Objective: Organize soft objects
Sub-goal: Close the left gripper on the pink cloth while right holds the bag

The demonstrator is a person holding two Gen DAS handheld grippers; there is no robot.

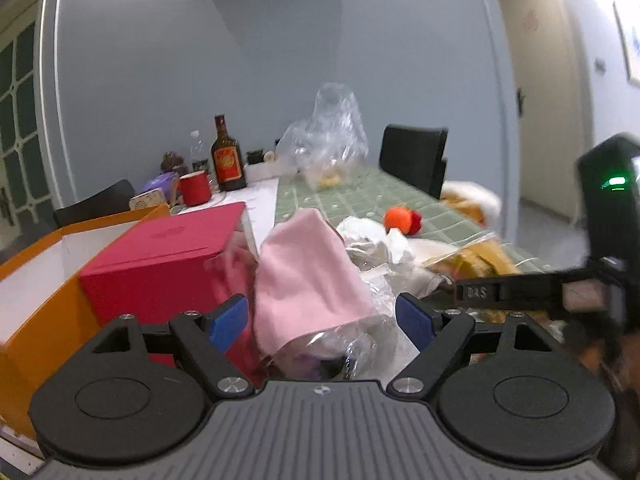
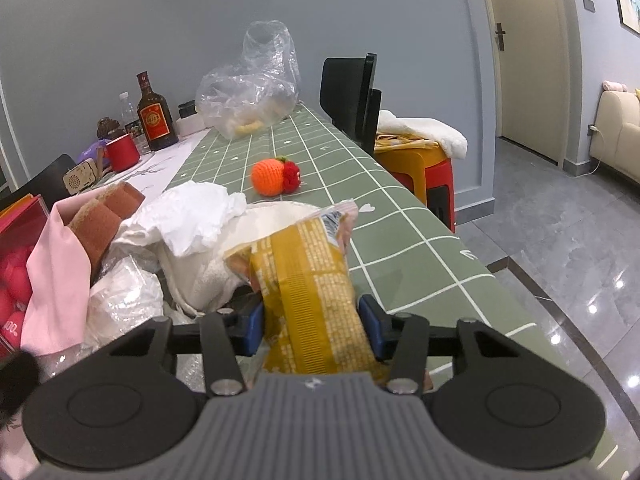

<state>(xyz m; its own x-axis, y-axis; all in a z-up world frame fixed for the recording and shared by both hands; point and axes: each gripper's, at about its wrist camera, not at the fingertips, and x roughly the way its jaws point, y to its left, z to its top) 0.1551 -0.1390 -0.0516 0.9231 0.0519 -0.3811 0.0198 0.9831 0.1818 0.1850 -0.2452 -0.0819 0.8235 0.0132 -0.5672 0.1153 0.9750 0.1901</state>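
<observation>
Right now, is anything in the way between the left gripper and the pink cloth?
Nothing visible. The left gripper is open, and the pink cloth already hangs in the gap between its blue pads, over some crinkly clear plastic.

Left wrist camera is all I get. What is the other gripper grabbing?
Observer: The right gripper is shut on a yellow snack packet.
Operator: Is something hiding behind the pink cloth?
Observer: Yes, a brown fuzzy thing lies right against it.
Operator: What's the white blur past the chair?
Observer: A white towel draped over an orange stool.
</observation>
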